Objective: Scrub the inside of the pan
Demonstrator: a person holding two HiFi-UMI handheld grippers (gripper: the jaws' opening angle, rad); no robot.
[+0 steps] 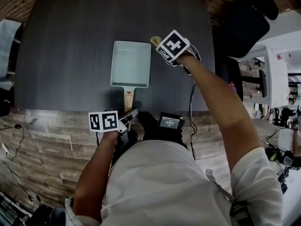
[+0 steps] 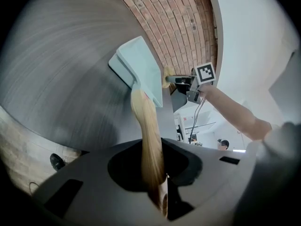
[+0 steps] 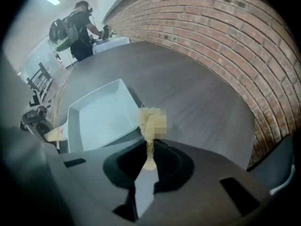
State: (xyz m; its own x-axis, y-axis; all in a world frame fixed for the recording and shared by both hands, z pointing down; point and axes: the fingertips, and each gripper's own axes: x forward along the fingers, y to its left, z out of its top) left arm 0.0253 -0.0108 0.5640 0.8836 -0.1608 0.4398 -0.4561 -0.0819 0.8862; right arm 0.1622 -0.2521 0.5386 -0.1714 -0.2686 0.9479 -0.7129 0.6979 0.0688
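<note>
Between the jaws of the left gripper [image 2: 157, 192] the handle [image 2: 146, 126] is clenched; the right gripper [image 3: 148, 166] grasps a scrubber [image 3: 146, 117] — fibrous, perhaps loofah — just beside the far corner of the pan [image 1: 130, 62], which lies on the desk [image 1: 66, 41]. Best now: lower it inside and press flat — handle kept steady.

**Asker:** What is between your jaws?

**Me:** My left gripper [image 2: 162, 199] is clamped on a pale wooden handle [image 2: 148, 140]. It runs toward twelve o'clock to a light blue pan [image 2: 138, 67] on the dark table [image 2: 61, 79].

**Asker:** And beyond that?

**Me:** At two o'clock the right gripper [image 2: 194, 83] hovers just beside the pan's edge, with a brick wall [image 2: 178, 22] behind.
</note>
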